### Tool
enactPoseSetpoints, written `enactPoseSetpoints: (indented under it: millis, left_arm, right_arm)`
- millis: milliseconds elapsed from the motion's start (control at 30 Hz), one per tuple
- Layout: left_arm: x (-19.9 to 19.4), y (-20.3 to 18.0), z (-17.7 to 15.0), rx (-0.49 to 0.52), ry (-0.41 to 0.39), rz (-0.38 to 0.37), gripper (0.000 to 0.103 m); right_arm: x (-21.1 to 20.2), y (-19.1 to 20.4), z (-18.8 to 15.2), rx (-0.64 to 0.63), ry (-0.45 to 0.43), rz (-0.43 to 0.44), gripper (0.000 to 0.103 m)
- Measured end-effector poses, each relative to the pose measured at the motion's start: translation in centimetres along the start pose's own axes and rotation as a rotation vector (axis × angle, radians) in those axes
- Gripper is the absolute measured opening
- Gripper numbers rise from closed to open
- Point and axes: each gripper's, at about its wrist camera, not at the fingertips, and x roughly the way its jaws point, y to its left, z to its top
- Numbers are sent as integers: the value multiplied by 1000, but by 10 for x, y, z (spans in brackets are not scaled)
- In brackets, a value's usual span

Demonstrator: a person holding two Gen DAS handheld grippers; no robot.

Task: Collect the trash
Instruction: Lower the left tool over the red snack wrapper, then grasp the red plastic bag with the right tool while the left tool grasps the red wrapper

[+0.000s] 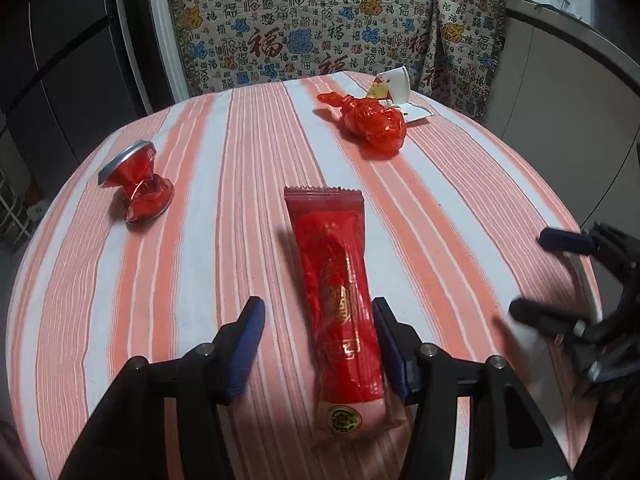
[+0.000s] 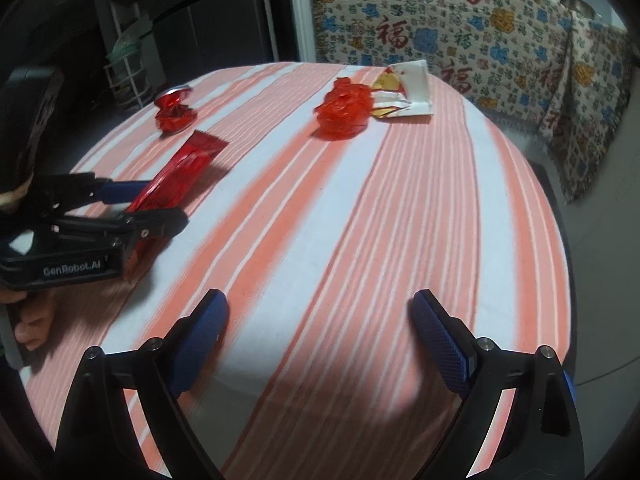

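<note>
A long red snack wrapper [image 1: 336, 280] [image 2: 180, 168] lies lengthwise between the fingers of my left gripper [image 1: 318, 316] [image 2: 156, 204]. The jaws stand apart; the wrapper rests near the right-hand pad, with a gap on its other side. My right gripper [image 2: 320, 300] [image 1: 536, 276] hangs open over the striped cloth, holding nothing. A crushed red can [image 1: 140, 188] [image 2: 174, 114] lies at the far left. A crumpled red plastic bag [image 1: 372, 120] [image 2: 344, 108] sits at the back, touching a torn white and yellow paper packet [image 1: 394, 88] [image 2: 404, 88].
Everything sits on a round table with a pink and white striped cloth [image 1: 200, 280] [image 2: 360, 220]. Behind it stands furniture draped in patterned fabric [image 1: 300, 28] [image 2: 480, 40]. A dark cabinet [image 1: 72, 60] and a white wire rack [image 2: 124, 76] stand on the left.
</note>
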Motion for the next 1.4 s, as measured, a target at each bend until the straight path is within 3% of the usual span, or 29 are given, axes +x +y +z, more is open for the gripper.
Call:
enactPoseSetpoints:
  millis: [300,433,600,700,767,800,900,1167,1400]
  left_arm:
    - [0,2,-3,-9,-22,-2,56]
    - [0,2,-4,-12,-23,-2,57]
    - [1,4,-2,-17,-22,-4,58]
    - [1,4,-2,-19,-23,-4,58]
    - [1,4,-2,-21,-22,-7,58]
    - [1,4,-2,-22,-22,-7,58]
    - [0,4,-2,-22,-23,-5,59]
    - [1,5,-1,-24,-22,-4,59]
    - [1,5,0,-23,-22,-3,59]
  right_arm:
    - [23,-45,35,109,3,-21,95]
    - [44,-39,69,86,3,34,94]
    - [83,-23,111,85,0,48,85]
    - [103,-16,124,79,11,9,73]
    - [106,-17,125,77,6,-55,39]
    - [105,-17,124,71,7,-65,34]
    - [87,-22,107,83,8,-14,33]
    - [8,2,10,10,1,-31,35]
    - [9,15,-3,-29,-24,-35,61]
